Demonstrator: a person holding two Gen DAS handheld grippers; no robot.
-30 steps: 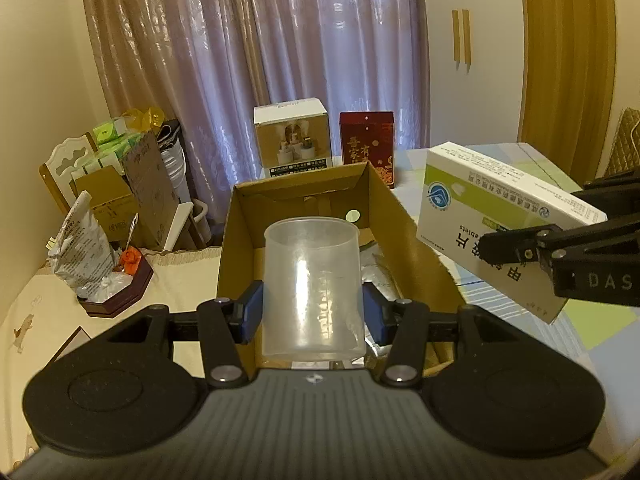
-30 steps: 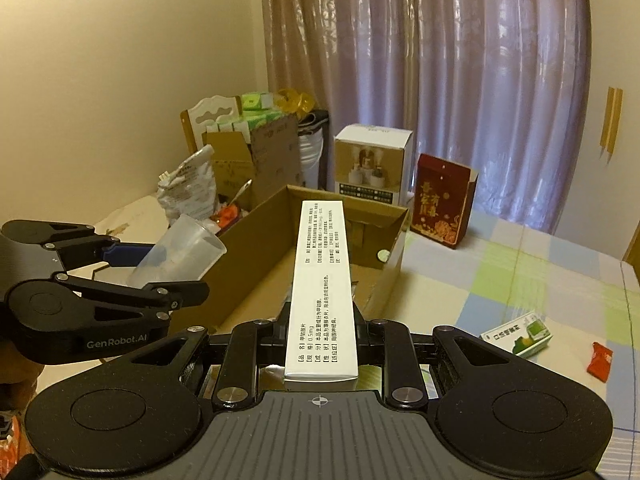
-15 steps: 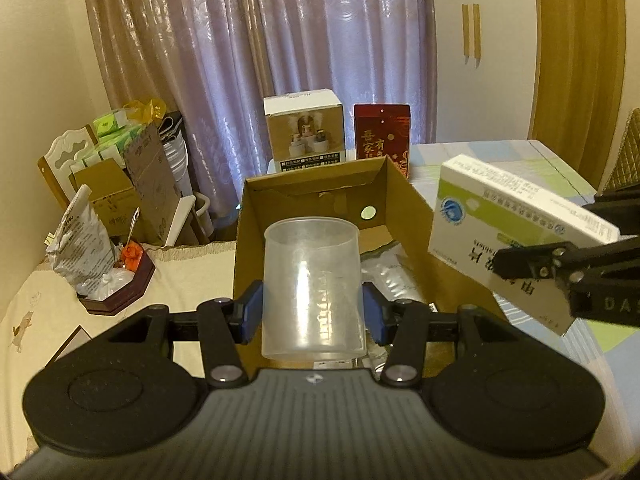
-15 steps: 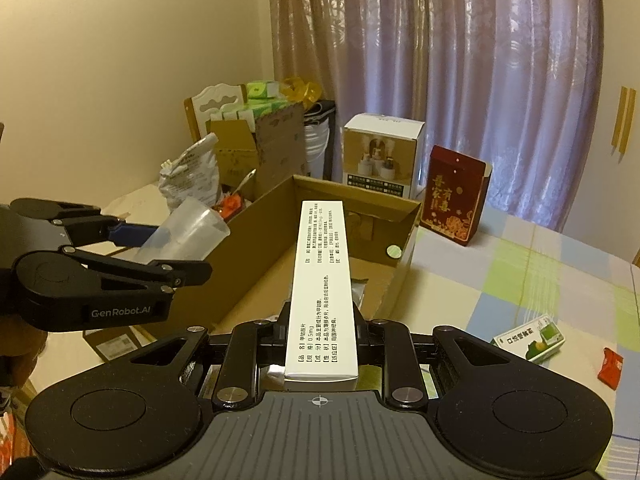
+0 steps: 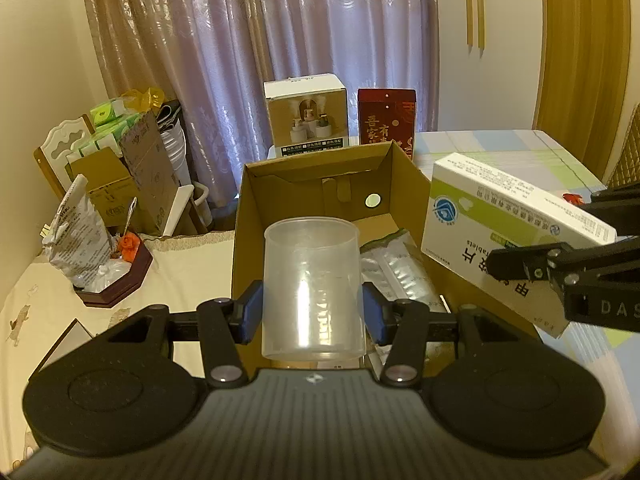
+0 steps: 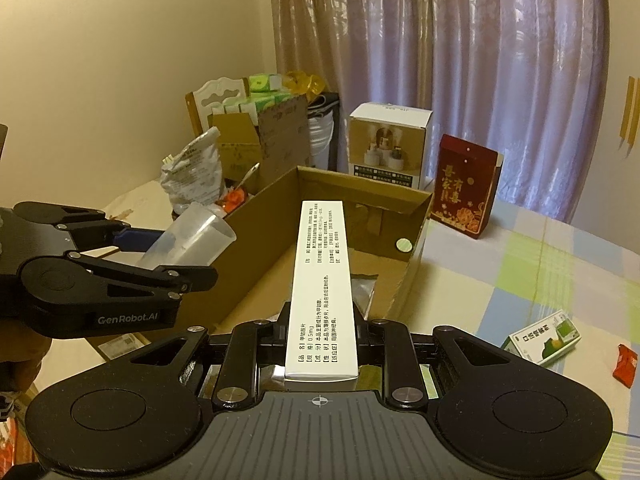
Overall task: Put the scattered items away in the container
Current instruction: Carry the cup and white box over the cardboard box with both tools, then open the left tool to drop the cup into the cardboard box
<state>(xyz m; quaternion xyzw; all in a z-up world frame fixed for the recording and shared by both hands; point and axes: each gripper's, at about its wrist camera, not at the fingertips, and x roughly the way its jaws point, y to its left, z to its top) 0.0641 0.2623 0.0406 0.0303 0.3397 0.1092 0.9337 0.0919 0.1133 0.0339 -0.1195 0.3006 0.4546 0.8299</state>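
Holding, left gripper [image 5: 312,314]: clamped on the clear plastic cup [image 5: 312,288] with the blue pads against its lower wall; the cup's open mouth faces forward toward the cardboard box [image 5: 248,216]; in the right wrist view it hangs tilted, near the box's left wall
Holding, right gripper [image 6: 320,340]: clenched on the white medicine box [image 6: 322,280], gripped across its narrow sides near the rear end; the long body juts forward over the cardboard box's opening
Step in hand: judged as carrying both items in over the opening for release; neither is inside or let go yet
Doing it well: lower each item below the rim before opening; one at a time looks safer, since the two grippers sit close and could knock together; bring the cup fully past the left wall before letting go, because it seems likely to roll; the medicine box looks long enough to catch on the near or far wall, so align it with the cardboard box's length
Inside the cardboard box: a silvery foil pack [image 5: 396,276] lies on the floor; aim beside it, on the bare bottom
Still out on the table [image 6: 520,264]: a small green-and-white carton [image 6: 542,338] and a red packet [image 6: 626,364], well apart from the cardboard box
Beyond: a red gift box [image 6: 466,196] and a white product box [image 6: 388,146] stand just behind; leave them alone
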